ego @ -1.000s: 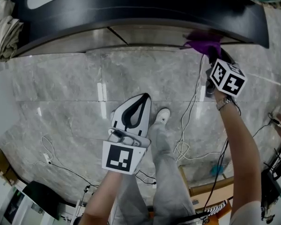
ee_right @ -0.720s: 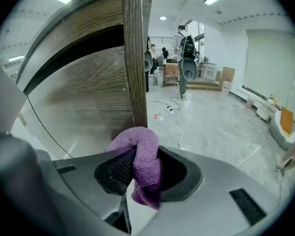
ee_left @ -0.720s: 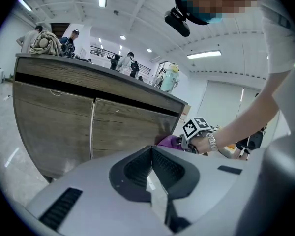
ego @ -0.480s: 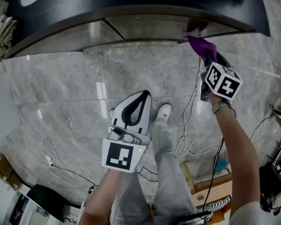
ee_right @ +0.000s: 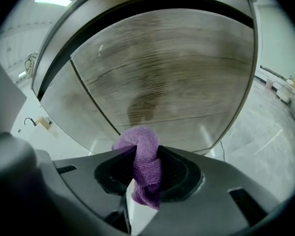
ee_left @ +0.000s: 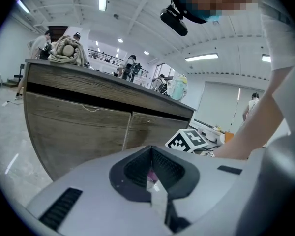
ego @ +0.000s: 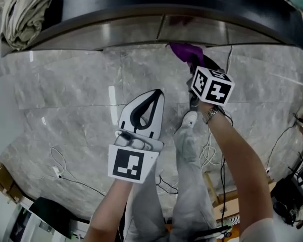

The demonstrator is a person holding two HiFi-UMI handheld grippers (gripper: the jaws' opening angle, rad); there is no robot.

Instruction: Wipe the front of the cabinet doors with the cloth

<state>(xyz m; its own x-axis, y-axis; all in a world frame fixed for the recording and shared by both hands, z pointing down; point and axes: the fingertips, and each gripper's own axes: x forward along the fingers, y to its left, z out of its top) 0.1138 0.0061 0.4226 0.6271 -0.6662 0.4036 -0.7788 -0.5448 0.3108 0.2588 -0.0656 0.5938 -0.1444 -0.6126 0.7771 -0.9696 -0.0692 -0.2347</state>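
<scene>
The wood-grain cabinet doors (ego: 192,32) run under a dark countertop at the top of the head view. My right gripper (ego: 195,63) is shut on a purple cloth (ego: 183,50), and the cloth's bunched end is at the foot of the door front. In the right gripper view the cloth (ee_right: 140,141) bulges out between the jaws of the right gripper (ee_right: 146,168), close to a door (ee_right: 177,73). My left gripper (ego: 156,93) hangs lower over the floor, shut, holding nothing. In the left gripper view its jaws (ee_left: 151,173) point at two doors (ee_left: 78,127).
A beige bundle of fabric (ego: 22,11) lies on the countertop at the left end. Cables (ego: 212,145) trail over the grey marble floor. The person's legs and a white shoe (ego: 189,119) stand below the grippers. Boxes and gear (ego: 0,175) crowd the lower corners.
My right gripper has slid left along the cabinet front with the purple cloth. The left gripper has stayed about where it was.
</scene>
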